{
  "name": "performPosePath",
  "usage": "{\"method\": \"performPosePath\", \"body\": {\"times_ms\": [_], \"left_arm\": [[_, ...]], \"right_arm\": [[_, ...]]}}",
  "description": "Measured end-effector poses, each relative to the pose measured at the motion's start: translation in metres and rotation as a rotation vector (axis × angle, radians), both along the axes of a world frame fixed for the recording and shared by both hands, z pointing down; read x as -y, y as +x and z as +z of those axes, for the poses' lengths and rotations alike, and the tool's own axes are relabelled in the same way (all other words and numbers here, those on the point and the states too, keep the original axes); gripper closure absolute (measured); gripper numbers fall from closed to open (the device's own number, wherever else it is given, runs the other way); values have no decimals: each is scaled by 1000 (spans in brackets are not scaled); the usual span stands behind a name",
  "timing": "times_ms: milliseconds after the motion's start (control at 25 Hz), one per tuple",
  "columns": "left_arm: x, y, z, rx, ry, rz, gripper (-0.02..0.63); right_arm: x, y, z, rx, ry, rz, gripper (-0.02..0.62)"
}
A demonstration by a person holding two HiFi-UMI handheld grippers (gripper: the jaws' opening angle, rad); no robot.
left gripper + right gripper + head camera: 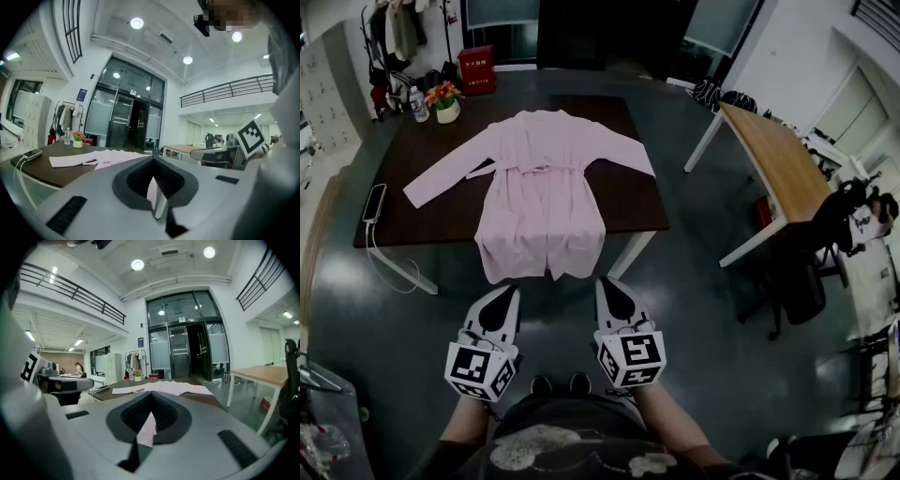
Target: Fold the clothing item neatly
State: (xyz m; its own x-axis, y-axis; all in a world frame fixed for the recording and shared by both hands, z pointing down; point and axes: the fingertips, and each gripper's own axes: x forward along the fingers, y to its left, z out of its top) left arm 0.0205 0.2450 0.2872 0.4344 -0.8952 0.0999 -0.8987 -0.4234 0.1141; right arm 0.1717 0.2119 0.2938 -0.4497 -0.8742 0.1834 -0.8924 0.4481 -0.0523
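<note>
The pink robe [542,178] lies spread flat on the dark counter [623,202], upper centre of frame. Below it, my left gripper [508,292] and right gripper [607,284] are clenched and empty. It looks soft, light and floppy; I'd pinch a sleeve cuff.

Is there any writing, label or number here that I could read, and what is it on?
No text is readable.
Red box beyond the table: white characters, too blurred.
Blue sign beside the glass door: too small.
Left cube and right cube: black-and-white square patterns, no letters.
</note>
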Motion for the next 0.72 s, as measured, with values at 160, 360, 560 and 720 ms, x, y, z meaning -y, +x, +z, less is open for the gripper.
{"method": "performPosePath", "body": {"times_ms": [160, 360, 560, 720], "left_arm": [[-6, -2, 5, 8, -15, 10, 597], [-8, -7, 6, 17, -14, 20, 597], [-7, -17, 11, 9, -31, 24, 597], [-3, -24, 18, -7, -42, 46, 597]], "right_arm": [[-9, -1, 9, -17, -36, -6, 603], [-8, -4, 16, -11, -63, 3, 603], [-8, -9, 16, 6, -61, 17, 603], [-7, -2, 22, 81, -68, 53, 603]]}}
